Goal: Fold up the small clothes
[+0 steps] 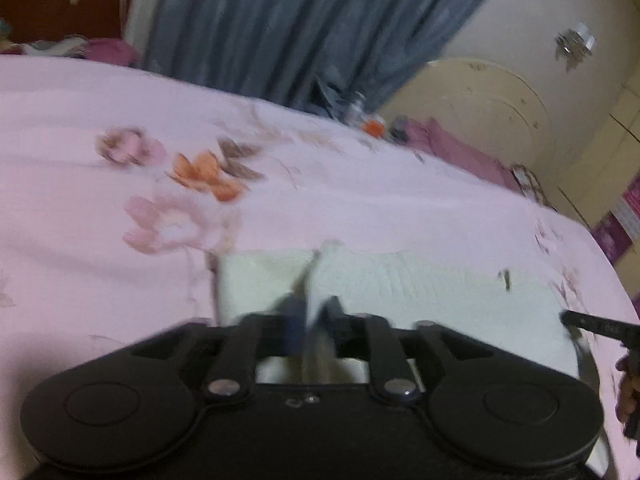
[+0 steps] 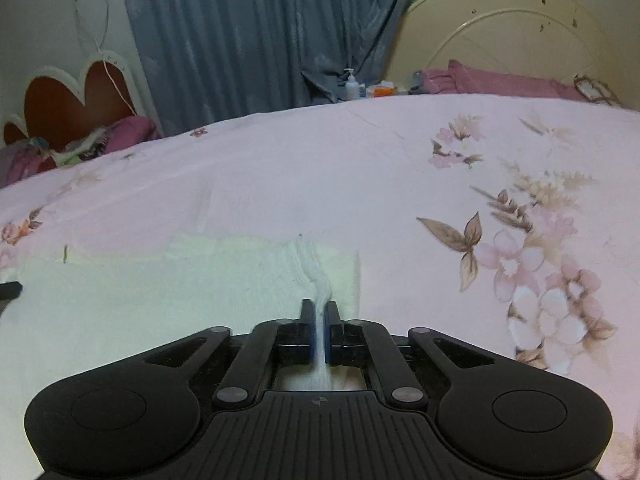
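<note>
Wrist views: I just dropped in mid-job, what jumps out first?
The pale white cloth lies flat on the pink floral bedsheet, nearest the cameras. The right gripper pinches a ridge of it near its right edge, and the left gripper holds a fold toward its left end.

No readable text, label or number shows anywhere.

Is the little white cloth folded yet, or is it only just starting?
Only just starting. Done so far: the white cloth lies spread flat on the flowery pink bedsheet. In hand: the right tool pinches a ridge of cloth near one end, and the left tool has cloth between its fingers near the other, though that view is blurred. Left to do: no fold shows yet, so all the folding remains.
</note>
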Available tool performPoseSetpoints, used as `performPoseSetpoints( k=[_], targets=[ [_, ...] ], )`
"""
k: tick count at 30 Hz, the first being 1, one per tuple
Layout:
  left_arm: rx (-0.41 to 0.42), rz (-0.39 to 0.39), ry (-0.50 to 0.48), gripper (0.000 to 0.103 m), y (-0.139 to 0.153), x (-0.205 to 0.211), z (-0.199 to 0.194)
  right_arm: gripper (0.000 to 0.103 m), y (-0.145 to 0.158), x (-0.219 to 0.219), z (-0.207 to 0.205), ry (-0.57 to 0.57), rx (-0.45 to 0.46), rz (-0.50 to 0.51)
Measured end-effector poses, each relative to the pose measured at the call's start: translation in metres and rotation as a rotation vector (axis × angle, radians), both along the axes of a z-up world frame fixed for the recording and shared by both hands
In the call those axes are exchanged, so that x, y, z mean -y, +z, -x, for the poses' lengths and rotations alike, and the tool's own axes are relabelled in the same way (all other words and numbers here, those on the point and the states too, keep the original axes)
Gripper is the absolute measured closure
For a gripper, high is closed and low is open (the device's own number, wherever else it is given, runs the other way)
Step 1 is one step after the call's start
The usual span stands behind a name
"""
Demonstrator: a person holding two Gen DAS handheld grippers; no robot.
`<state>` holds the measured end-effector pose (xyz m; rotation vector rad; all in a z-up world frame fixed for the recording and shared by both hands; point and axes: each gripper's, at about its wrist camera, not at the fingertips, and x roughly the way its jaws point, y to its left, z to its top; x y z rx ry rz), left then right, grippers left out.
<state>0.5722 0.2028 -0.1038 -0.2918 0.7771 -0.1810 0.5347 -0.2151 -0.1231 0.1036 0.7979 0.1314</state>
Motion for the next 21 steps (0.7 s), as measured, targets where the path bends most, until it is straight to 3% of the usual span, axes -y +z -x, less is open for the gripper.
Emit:
performPoseSetpoints(
  k=[1,2,3,4,7,8,9,10,12,14,17,18,21],
  targets=[
    [0.064,-0.04,0.005,0.061,0.011,0.003,0.01,0.093,0.009,-0.002,0.003,-0.015,0.029,0.019],
    [0.106,-0.066,-0.004,0.052,0.019,0.009,0.016,0.07,0.019,-0.006,0.011,-0.018,0.083,0.021],
    [0.123,-0.066,-0.027,0.05,0.023,0.018,0.019,0.054,0.025,-0.01,0.017,0.005,0.122,-0.008],
    [0.119,-0.045,-0.075,0.05,0.024,0.031,0.02,0.031,0.03,-0.018,0.02,0.045,0.141,-0.035],
    [0.124,-0.058,-0.189,0.05,0.02,0.078,0.023,0.033,0.026,-0.068,0.02,0.21,0.121,-0.036],
    [0.121,-0.058,-0.21,0.05,0.017,0.088,0.024,0.053,0.023,-0.083,0.019,0.265,0.096,-0.043],
    [0.118,-0.056,-0.218,0.05,0.014,0.095,0.025,0.064,0.018,-0.096,0.017,0.313,0.061,-0.04],
    [0.113,-0.057,-0.222,0.05,0.01,0.099,0.024,0.069,0.012,-0.107,0.016,0.34,0.041,-0.029],
    [0.095,-0.084,-0.215,0.05,0.001,0.1,0.024,0.069,0.003,-0.111,0.015,0.366,0.033,-0.022],
    [0.101,-0.13,-0.172,0.05,-0.005,0.085,0.026,0.069,0.001,-0.099,0.015,0.349,0.053,-0.023],
    [0.101,-0.134,-0.089,0.05,-0.011,0.052,0.031,0.069,-0.007,-0.048,0.007,0.126,0.045,0.064],
    [0.103,-0.118,-0.081,0.05,-0.01,0.045,0.033,0.069,-0.009,-0.033,0.003,0.091,0.034,0.045],
    [0.106,-0.145,-0.066,0.05,-0.003,0.051,0.038,0.069,-0.002,-0.023,0.005,0.093,0.024,0.031]
  ],
)
